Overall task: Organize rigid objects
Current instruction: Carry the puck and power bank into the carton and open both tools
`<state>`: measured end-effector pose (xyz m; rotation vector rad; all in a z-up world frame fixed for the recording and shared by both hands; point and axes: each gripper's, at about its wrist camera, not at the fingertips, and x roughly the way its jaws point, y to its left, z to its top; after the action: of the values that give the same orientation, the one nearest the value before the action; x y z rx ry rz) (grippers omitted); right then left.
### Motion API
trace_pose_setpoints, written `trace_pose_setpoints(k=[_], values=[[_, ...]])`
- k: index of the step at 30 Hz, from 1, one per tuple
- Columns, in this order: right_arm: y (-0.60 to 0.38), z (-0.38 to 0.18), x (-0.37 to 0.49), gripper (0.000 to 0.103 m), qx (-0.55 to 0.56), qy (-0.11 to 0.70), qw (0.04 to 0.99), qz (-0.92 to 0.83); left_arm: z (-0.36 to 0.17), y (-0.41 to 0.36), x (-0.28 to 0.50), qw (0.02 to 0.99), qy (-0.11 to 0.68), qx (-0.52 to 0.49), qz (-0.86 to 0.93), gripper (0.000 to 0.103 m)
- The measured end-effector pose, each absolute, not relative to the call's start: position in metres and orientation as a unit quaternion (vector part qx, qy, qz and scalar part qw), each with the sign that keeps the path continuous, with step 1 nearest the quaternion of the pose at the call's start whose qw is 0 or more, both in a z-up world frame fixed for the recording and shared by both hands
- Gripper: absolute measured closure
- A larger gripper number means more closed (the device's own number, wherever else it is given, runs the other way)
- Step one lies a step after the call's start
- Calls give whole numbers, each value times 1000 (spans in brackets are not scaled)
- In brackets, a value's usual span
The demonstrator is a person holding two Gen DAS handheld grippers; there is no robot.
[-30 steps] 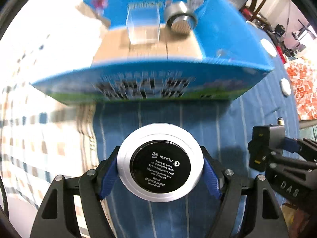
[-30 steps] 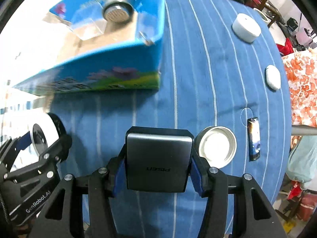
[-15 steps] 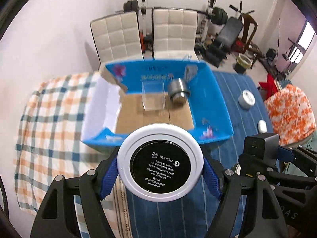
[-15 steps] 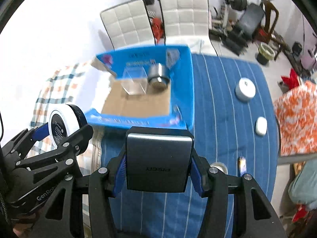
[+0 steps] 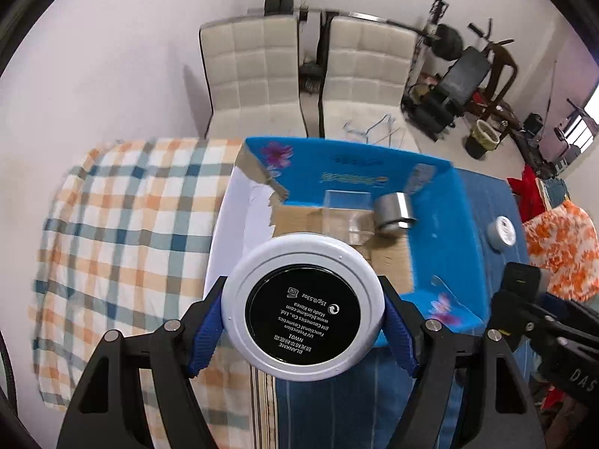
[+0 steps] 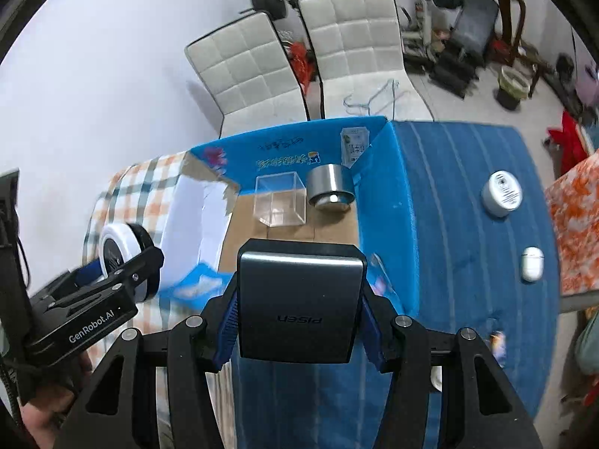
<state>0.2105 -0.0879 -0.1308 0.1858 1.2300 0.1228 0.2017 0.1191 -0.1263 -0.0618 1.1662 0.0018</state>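
A table draped in a blue striped cloth and a checked cloth at frame left carries an open blue cardboard box at centre; a white round jar and small white case lie at right.

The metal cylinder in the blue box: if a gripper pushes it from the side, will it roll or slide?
The metal cylinder seems to stand on a flat end on the cardboard floor of the blue box, so it would probably slide or tip, not roll. Its shiny wall looks smooth, perhaps slippery. The clear cube stands close beside it and might be knocked.
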Motion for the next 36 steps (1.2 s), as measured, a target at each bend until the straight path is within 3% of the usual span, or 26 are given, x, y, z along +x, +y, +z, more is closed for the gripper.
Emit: trace_pose_setpoints(k=[14,29,33,35,36], values=[[-74,-292,309,46,104,666,739,-25,-246,131,336,772,631,-81,-14,30],[-78,-336,327,45,118,693,710,-44,-260,123,360,761,644,-71,-34,25],[-82,-327,329,30,122,687,716,-36,-253,122,353,763,643,-59,-26,24],[-81,-318,326,23,113,684,720,-31,-247,124,350,768,638,-58,-18,5],[-79,-313,324,17,102,683,723,-28,-243,126,348,771,634,-56,-11,1]])
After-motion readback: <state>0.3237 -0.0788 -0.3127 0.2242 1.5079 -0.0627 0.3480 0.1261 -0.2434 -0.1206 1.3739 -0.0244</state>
